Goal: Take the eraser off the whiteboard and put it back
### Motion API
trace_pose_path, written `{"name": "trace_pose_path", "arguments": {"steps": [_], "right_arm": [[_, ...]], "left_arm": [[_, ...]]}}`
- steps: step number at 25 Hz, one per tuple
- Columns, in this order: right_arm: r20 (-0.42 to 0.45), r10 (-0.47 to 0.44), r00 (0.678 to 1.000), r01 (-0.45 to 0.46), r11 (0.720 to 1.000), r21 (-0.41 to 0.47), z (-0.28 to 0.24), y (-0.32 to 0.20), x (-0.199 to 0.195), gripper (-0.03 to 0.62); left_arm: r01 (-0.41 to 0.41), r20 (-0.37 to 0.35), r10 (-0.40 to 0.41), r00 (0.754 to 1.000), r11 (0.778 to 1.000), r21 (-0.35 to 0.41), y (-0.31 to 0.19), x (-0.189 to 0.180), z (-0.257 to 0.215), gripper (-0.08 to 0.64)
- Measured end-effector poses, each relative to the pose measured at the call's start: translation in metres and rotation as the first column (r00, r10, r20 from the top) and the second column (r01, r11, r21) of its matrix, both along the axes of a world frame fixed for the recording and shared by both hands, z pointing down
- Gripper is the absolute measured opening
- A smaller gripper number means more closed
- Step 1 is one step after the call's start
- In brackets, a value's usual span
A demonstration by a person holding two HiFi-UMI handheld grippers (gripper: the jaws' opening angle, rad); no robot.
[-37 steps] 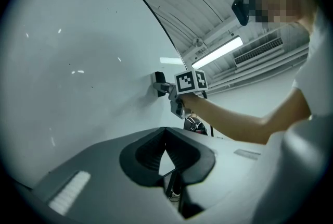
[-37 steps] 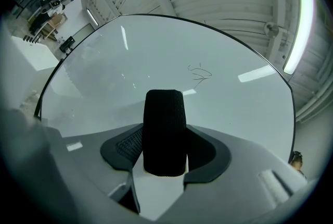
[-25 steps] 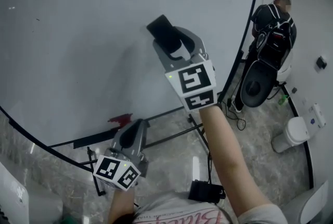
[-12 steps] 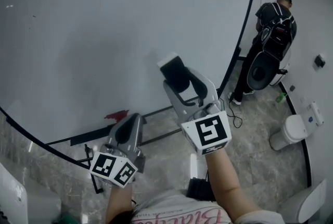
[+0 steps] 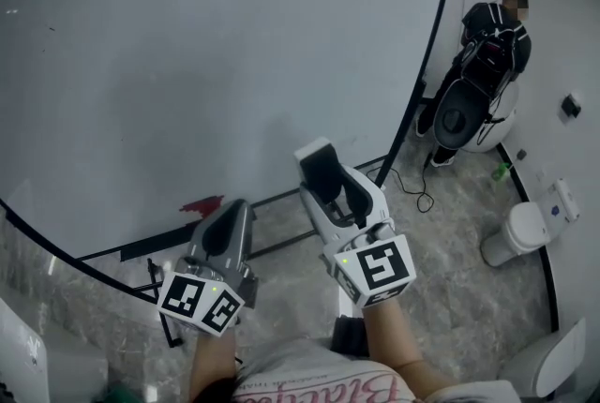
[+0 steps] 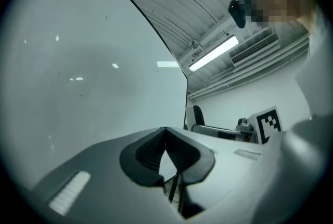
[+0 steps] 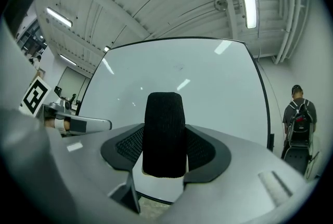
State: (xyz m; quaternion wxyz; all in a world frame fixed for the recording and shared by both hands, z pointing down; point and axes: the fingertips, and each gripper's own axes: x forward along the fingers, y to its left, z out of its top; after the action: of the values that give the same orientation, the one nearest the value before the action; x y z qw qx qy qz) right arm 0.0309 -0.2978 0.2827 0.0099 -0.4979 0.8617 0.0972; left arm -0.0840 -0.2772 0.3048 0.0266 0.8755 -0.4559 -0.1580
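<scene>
Whiteboard (image 5: 187, 64) fills the far left and centre. Left gripper (image 6: 165, 134), low and near, has its jaws pressed together on nothing. Right gripper (image 7: 164, 150), just to its right, pinches the black eraser (image 7: 164, 134) upright between its jaws, clear of the board near its lower edge. A person (image 5: 487, 26) stands at far right, beyond the board's frame.

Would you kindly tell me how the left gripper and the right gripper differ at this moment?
The right gripper is shut on the black eraser; the left gripper is shut on nothing. In the head view the right gripper reaches higher up the picture than the left gripper. Both are grey and point towards the whiteboard.
</scene>
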Motion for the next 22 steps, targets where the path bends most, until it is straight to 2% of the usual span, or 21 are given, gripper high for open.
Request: {"name": "trace_pose_path", "arguments": {"steps": [7,15,22], "right_arm": [[-0.025,0.008,1.0,-0.008,1.0,-0.007,0.009,0.0,0.0,0.233],[-0.025,-0.001,1.0,0.001,1.0,-0.019,0.014,-0.002,0.005,0.233],[-0.021,0.001,1.0,0.0,1.0,0.027,0.003,-0.001,0.009,0.233]], "left_arm": [[-0.015,0.057,0.013,0.998,0.999,0.034,0.004,0.008,-0.002,-0.002],[-0.014,0.055,0.012,0.998,0.999,0.04,0.005,0.011,-0.003,-0.002],[-0.007,0.053,0.005,0.999,0.999,0.035,0.008,0.014,-0.003,-0.002]]}}
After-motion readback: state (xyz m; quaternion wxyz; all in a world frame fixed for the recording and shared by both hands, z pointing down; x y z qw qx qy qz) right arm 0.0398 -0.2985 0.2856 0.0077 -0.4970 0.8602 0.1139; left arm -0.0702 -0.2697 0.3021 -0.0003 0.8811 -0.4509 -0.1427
